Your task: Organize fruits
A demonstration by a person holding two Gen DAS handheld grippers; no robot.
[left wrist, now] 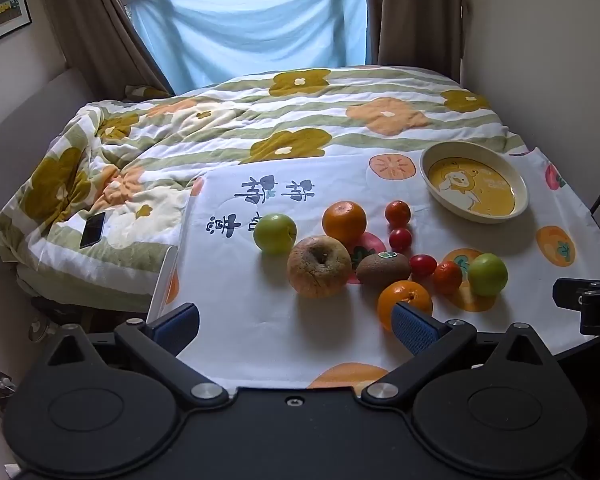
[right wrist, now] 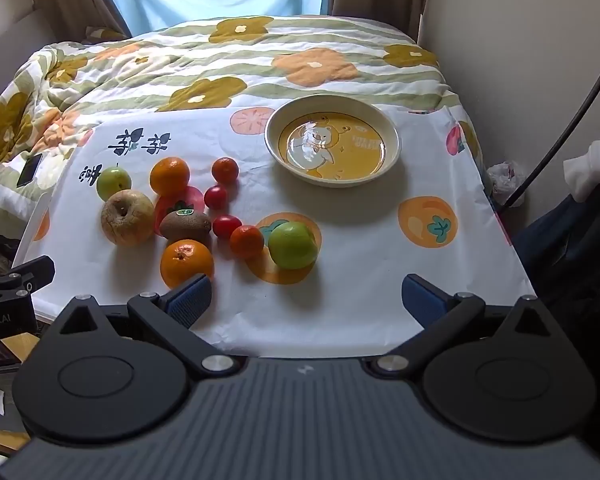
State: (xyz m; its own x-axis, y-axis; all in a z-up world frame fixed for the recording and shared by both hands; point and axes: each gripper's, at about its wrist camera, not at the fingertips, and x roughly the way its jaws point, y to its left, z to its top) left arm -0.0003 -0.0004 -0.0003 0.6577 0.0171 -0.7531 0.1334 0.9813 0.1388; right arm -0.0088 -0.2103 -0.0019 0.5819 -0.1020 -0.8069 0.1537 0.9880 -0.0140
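Observation:
Fruit lies grouped on a white printed tablecloth (right wrist: 360, 280): a big wrinkled apple (left wrist: 319, 266) (right wrist: 127, 218), two green apples (left wrist: 275, 233) (left wrist: 487, 274) (right wrist: 293, 245), two oranges (left wrist: 344, 222) (left wrist: 405, 300) (right wrist: 186, 262), a kiwi (left wrist: 383, 267) (right wrist: 185, 224), small red tomatoes and tangerines (right wrist: 247, 241). An empty cream and yellow plate (left wrist: 474, 184) (right wrist: 333, 142) sits behind them to the right. My left gripper (left wrist: 296, 324) is open and empty, near the front orange. My right gripper (right wrist: 306, 300) is open and empty, in front of the green apple.
A bed with a flowered quilt (left wrist: 220, 120) lies behind the table, with a phone (left wrist: 93, 229) on it. Walls close in on the right. A dark cable (right wrist: 560, 140) hangs at the right.

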